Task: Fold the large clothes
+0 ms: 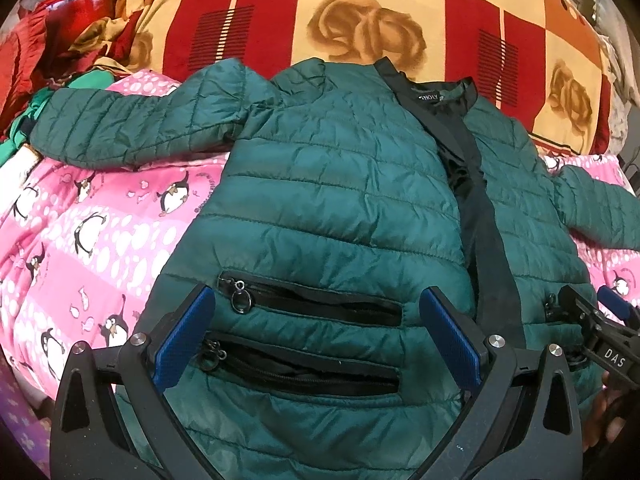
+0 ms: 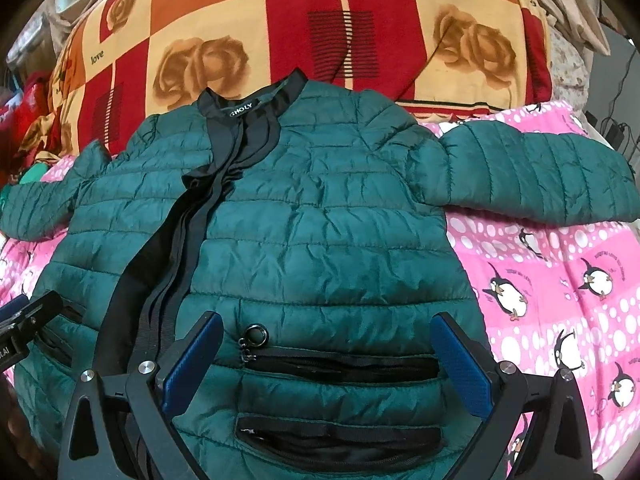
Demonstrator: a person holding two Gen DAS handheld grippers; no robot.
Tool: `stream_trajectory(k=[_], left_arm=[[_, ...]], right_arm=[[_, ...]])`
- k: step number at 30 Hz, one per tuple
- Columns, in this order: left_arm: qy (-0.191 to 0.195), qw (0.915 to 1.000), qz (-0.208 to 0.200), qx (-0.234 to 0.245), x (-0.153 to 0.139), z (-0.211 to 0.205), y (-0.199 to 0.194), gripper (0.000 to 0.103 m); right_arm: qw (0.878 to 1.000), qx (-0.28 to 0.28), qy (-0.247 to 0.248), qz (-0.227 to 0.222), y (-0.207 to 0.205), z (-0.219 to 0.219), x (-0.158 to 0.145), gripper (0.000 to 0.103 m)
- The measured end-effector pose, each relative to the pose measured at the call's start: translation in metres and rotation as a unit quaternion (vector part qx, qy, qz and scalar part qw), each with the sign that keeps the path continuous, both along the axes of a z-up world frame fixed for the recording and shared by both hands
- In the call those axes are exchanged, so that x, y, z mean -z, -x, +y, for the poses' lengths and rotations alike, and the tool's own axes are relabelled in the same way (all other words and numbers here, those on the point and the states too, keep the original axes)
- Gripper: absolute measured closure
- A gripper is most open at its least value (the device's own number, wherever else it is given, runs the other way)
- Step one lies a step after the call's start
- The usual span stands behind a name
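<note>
Green jacket (image 1: 328,184) flat on penguin blanket (image 1: 100,248)

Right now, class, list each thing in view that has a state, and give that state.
Green jacket: spread flat, unfolded, front open.
Left sleeve: stretched outward.
Right sleeve: stretched outward.
Pocket zips: open.
Left claw: open, holding nothing.
Right claw: open, holding nothing.

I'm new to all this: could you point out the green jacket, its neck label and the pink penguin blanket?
Green jacket (image 2: 320,232): right wrist view, on its quilted chest panel.
Neck label (image 2: 240,113): right wrist view, inside the black collar.
Pink penguin blanket (image 1: 80,240): left wrist view, a bare patch beside the jacket.
</note>
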State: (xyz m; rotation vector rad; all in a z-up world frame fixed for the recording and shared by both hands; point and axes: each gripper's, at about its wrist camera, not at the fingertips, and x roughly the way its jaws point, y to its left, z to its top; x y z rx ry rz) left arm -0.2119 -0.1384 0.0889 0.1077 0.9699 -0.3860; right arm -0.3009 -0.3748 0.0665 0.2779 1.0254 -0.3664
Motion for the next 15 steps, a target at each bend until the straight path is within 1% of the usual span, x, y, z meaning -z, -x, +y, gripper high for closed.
stream_trajectory(k=[6,15], left_arm=[[-0.007,0.9999,-0.008,-0.013,-0.0006,0.0035,-0.0013,0.001],[-0.011,0.9999,-0.003,-0.01,0.0029,0.0012,-0.0018,0.001]], right_arm=[[1.0,0.012,0.001,-0.003,-0.002,0.0009,0.0023,0.0],[1.0,0.016,-0.003,-0.003,-0.0025,-0.0005,0.0046,0.0]])
